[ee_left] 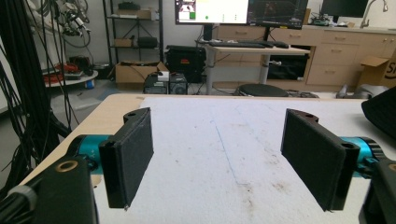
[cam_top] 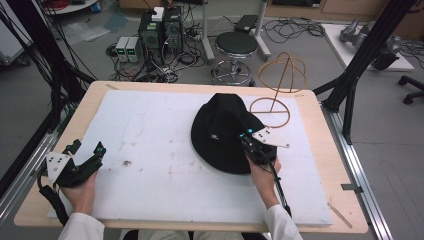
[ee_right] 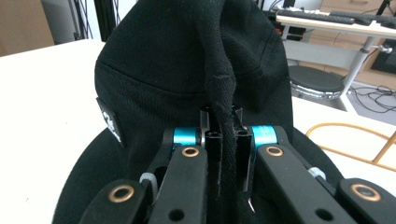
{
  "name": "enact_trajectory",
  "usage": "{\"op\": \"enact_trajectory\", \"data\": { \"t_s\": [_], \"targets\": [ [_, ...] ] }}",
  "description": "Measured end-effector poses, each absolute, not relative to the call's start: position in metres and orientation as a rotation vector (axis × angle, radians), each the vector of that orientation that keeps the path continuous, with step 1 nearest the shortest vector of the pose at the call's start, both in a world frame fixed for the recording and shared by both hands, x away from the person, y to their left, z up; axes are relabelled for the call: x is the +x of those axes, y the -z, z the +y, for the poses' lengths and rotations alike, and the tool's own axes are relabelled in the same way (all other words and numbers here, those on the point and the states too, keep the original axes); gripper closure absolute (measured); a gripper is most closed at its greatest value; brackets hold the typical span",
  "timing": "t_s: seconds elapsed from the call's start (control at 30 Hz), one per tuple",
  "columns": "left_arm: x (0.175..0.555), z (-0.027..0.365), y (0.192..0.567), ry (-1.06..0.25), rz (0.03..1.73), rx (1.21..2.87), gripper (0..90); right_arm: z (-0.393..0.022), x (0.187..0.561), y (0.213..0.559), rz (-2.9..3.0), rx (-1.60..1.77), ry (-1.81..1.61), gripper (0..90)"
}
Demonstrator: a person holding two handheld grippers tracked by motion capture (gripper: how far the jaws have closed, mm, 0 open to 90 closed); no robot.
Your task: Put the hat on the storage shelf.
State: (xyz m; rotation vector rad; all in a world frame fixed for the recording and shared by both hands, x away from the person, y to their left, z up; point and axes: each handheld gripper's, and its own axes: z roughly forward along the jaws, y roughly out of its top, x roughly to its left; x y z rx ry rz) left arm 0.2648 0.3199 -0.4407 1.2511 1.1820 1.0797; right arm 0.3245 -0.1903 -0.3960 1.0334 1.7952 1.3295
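My right gripper (ee_right: pixel 227 140) has its jaws pinched together on a fold of the black hat (ee_right: pixel 187 70), the cloth bunched up between the pads. From above I see that hat (cam_top: pixel 220 132) sitting on the white board (cam_top: pixel 150 150), right of centre, with the right gripper (cam_top: pixel 248 141) on its near right brim. A wire hat stand (cam_top: pixel 278 87) is just beyond the hat at the far right. My left gripper (ee_left: pixel 217 156) rests at the board's near left corner (cam_top: pixel 97 152), jaws wide apart, nothing between them but bare board.
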Motion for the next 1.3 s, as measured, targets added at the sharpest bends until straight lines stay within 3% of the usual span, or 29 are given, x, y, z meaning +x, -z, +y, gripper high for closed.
{"op": "enact_trajectory", "data": {
  "t_s": [1.3],
  "targets": [
    [0.266, 0.32, 0.441, -1.068, 1.182, 1.246, 25.5, -0.202, 0.287, 0.352, 1.444, 0.816, -1.524, 87.8]
  ]
}}
